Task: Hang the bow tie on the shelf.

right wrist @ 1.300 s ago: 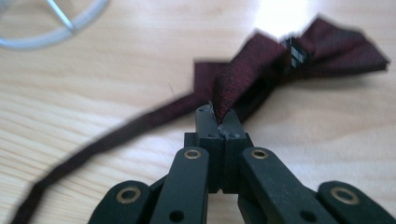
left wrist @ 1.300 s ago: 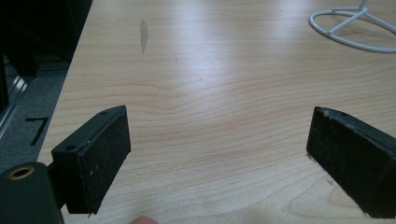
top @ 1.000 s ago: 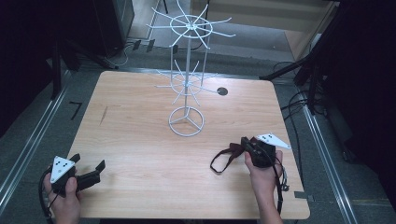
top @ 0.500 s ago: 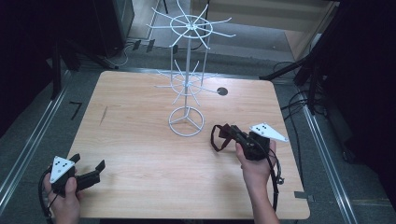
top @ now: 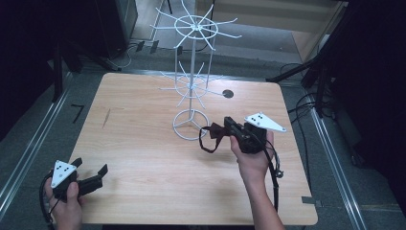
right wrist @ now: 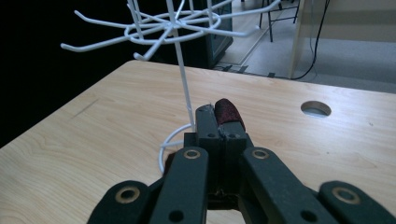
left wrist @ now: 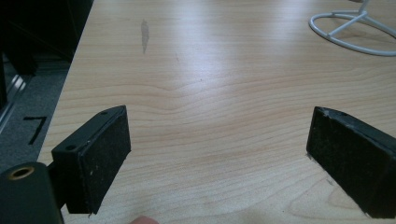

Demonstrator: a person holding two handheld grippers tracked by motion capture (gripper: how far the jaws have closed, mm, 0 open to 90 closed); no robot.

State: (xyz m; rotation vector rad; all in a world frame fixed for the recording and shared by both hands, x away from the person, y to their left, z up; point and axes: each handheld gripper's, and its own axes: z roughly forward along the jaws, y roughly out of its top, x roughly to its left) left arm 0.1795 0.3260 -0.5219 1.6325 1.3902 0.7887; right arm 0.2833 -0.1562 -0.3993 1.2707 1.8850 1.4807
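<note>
A white wire rack with two tiers of hooked arms stands on a ring base at the table's middle back. Just right of that base, my right gripper is shut on a dark red band whose loop hangs toward the table. In the right gripper view the jaws are pressed together, with the band at their tip and the rack's pole right behind. My left gripper rests at the table's near left corner, open, with bare wood between its pads.
The wooden table has a round cable hole right of the rack and a dark streak on its left side. Cables lie on the floor beyond the right edge. A metal rail runs along the left.
My right gripper has moved left and away from the person with the band, from the right edge to beside the rack's base. The left gripper has stayed put.
</note>
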